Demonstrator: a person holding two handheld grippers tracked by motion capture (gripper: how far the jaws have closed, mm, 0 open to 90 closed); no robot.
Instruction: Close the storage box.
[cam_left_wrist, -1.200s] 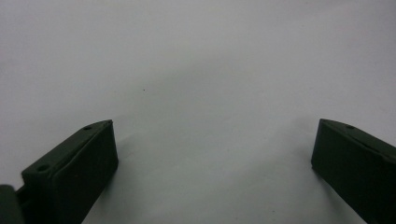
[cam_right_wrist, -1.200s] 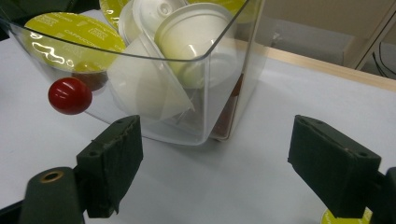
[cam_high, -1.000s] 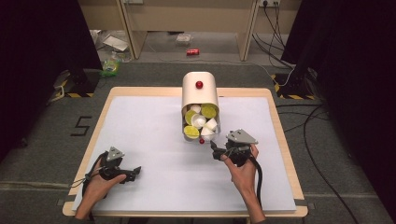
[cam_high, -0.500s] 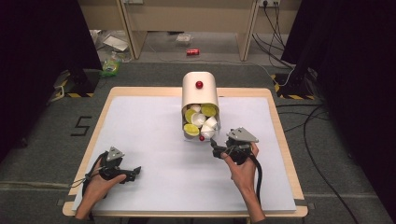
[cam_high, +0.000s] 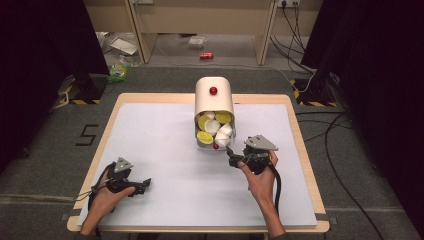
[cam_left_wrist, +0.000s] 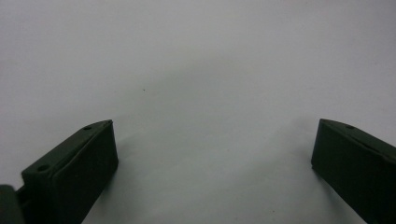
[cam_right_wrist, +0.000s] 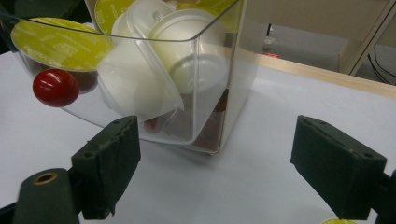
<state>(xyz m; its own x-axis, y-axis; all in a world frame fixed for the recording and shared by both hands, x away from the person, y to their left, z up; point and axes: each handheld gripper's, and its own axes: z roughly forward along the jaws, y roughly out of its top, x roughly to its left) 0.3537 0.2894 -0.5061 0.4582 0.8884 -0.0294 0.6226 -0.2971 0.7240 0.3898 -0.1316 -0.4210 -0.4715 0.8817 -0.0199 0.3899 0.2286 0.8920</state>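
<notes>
Since the clear drawer (cam_right_wrist: 187, 93) of capsules (cam_right_wrist: 60, 44) stands pulled out from its dispenser (cam_high: 214, 97) mid-desk (cam_high: 150, 130), the right tool (cam_high: 231, 152), jaws just widened and empty, could knock its red knob (cam_right_wrist: 55, 87); the left tool (cam_high: 145, 184) idles open.

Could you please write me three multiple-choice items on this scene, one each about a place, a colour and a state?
1. Where does the capsule dispenser stand?
A. far middle of the table
B. near left corner
C. on the floor

2. What colour is the knob on its clear drawer?
A. blue
B. red
C. black

3. How is the right gripper?
A. shut on a capsule
B. shut, holding nothing
C. open, holding nothing

Answers:
1 A, it sits centred near the far edge.
2 B, the ball is glossy red.
3 C, the jaws stand wide apart before the drawer.
</notes>
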